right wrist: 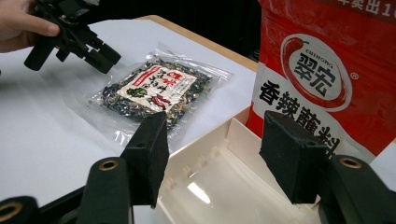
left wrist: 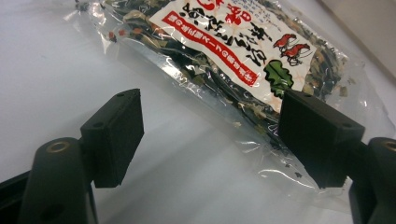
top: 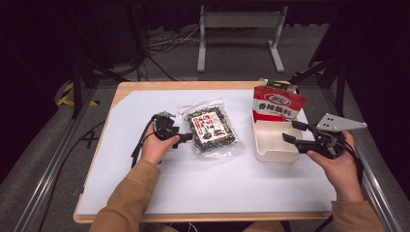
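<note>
White sheet (top: 203, 183) spread over a wooden tabletop (top: 126, 87), wood edge showing round it. Near the middle, lying flat — a clear plastic packet of dark dried mix (top: 211, 130) with a red-and-white label, long side running away from the person. Just right of it, apart by a narrow strip of sheet, a cream open tray (top: 270, 145); standing upright in the tray's far end, a red-and-white seasoning pouch (top: 276, 107) with bold dark characters, leaning slightly back. Left hand (top: 155, 147) wrapped round the left hand-held gripper (top: 186, 138), jaws spread wide and pointed right at the packet's near left edge; seen from the left gripper view, one pad (left wrist: 114, 135) over bare sheet, the other pad (left wrist: 320, 135) over the packet's clear margin, nothing pinched between them, contact with the plastic hard to judge. Right hand (top: 338, 162) holding the right hand-held gripper (top: 294, 131) at the tray's right side, grey three-cornered plate (top: 340, 123) on top, jaws parted and empty — aimed leftward over the tray's rim. From the right gripper view, tray interior bare and glossy between the two black pads, pouch rising close behind the right-hand pad, packet farther off on the sheet with the other gripper poised above its far end. Tan sleeves (top: 126, 200) entering from the bottom edge. Beyond the tabletop, grey floor with cables and a pale metal stand (top: 239, 29).
</note>
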A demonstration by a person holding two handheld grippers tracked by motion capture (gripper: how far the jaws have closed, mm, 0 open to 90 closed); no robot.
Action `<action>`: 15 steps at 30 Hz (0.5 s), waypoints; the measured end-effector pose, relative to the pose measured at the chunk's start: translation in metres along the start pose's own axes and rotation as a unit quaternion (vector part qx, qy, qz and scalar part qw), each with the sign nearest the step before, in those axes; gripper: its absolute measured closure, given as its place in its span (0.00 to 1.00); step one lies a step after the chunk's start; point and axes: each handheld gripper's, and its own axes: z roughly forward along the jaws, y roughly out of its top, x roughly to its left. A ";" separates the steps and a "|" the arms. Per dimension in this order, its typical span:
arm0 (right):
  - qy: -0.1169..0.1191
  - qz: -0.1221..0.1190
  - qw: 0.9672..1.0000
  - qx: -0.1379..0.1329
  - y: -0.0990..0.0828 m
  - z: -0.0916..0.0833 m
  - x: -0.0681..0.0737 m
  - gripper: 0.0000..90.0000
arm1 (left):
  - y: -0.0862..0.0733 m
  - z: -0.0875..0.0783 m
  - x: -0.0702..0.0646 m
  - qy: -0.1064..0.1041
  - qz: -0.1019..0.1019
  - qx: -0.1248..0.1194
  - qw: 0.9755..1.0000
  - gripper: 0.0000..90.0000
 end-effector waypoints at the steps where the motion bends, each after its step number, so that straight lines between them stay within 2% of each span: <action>1: 0.002 -0.002 1.000 0.000 0.000 0.000 0.001 0.46 | 0.000 0.002 0.000 -0.003 -0.003 0.001 1.000 0.26; 6: 0.022 0.008 1.000 -0.014 -0.001 0.000 0.003 0.46 | 0.000 0.007 0.000 -0.016 -0.013 0.008 1.000 0.25; 12: 0.021 0.005 1.000 -0.017 0.000 -0.002 0.006 0.45 | -0.001 0.015 -0.001 -0.027 -0.021 0.016 0.999 0.26; 15: 0.021 0.002 1.000 -0.016 0.000 -0.003 0.007 0.45 | -0.002 0.019 -0.002 -0.041 -0.028 0.011 0.999 0.24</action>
